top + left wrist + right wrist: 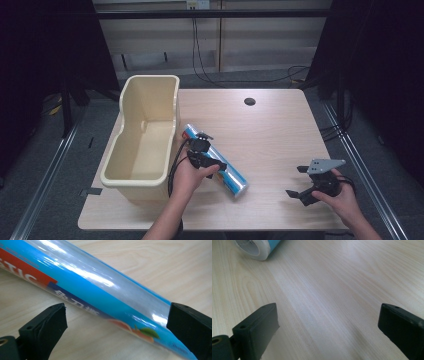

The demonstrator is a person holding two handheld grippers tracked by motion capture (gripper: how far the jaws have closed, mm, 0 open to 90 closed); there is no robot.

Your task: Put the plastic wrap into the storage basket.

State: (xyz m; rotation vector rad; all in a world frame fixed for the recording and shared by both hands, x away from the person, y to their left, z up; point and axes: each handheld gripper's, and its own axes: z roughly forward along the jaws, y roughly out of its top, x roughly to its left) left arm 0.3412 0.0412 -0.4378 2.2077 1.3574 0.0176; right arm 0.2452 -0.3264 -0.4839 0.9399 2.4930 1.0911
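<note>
A long roll in blue wrap with red lettering (234, 180) lies slantwise on the wooden table (270, 135), just right of a cream plastic bin (134, 181). My left gripper (212, 162) is lowered over the roll's middle. In the left gripper view the roll (87, 282) runs across between the open jaws of the left gripper (116, 320); the left jaw stands apart from it, the right jaw is at its edge. My right gripper (296, 181) hovers open near the front right of the table. In its own view the right gripper (328, 320) has only bare wood between its jaws, with the roll's end (254, 247) far off.
The bin is tall-walled and overhangs the table's left edge. A dark round hole (249, 101) sits near the table's far edge. Cables hang behind the table, and metal rails run along the floor on both sides.
</note>
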